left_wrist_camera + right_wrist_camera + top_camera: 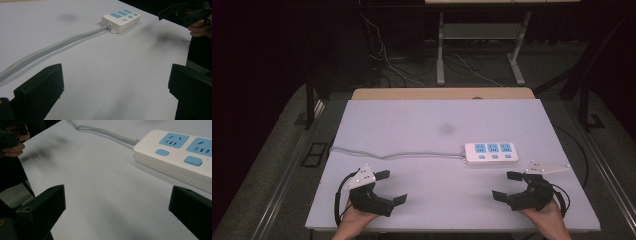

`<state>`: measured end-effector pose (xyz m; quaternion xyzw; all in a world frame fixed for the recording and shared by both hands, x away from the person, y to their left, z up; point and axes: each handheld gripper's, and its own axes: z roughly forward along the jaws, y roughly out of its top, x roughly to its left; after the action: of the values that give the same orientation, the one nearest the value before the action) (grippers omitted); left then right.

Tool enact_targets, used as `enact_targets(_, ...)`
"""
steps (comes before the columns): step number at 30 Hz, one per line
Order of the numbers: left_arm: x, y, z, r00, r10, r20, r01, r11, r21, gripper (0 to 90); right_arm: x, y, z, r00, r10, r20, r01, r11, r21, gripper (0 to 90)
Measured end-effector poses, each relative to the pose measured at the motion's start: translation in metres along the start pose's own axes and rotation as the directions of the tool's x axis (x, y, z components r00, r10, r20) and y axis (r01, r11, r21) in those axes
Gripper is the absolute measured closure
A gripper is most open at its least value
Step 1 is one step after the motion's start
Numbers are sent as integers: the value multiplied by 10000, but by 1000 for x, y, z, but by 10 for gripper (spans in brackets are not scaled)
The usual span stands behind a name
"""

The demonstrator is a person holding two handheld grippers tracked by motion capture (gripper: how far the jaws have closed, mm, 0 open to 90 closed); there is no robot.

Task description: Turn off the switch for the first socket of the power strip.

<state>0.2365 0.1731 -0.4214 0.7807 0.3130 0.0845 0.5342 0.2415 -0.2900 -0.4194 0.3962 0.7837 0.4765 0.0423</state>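
Observation:
A white power strip (491,152) with three blue sockets and blue switches lies right of the middle of the white board (437,120). Its grey cable (397,155) runs left across the board to the left edge. My left gripper (393,186) rests open near the front left, with nothing between its jaws. My right gripper (504,185) stands open at the front right, just in front of the strip. In the left gripper view the left gripper (116,72) looks toward the strip (121,18) and the cable (57,46). In the right gripper view the right gripper (117,195) has the strip (180,152) close by at the right.
A faint dark smudge (446,129) marks the board behind the cable. A wooden table edge (442,93) shows beyond the board. Farther back stand desk legs (440,50) with loose cables (387,60) on the floor. The surroundings are dark.

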Motion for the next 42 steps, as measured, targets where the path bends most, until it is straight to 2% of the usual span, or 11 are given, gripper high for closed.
enact_targets(6,1,0,-1,10000,-74,-58,74,10000,-10,0,2,1,2,9999,-56,84,54,9995,311,5)
enact_targets(19,2,-1,-2,9999,-101,-126,100,9999,-49,0,5,11,10,9998,-207,-55,211,9956,914,5)
enact_targets(27,2,-1,-2,9999,-107,-127,106,9999,-30,0,1,17,9,9998,-141,-101,150,9950,992,5)
enact_targets(42,3,0,0,9999,-108,-91,107,9999,-72,0,-6,37,2,9993,-342,-147,357,9927,1152,5)
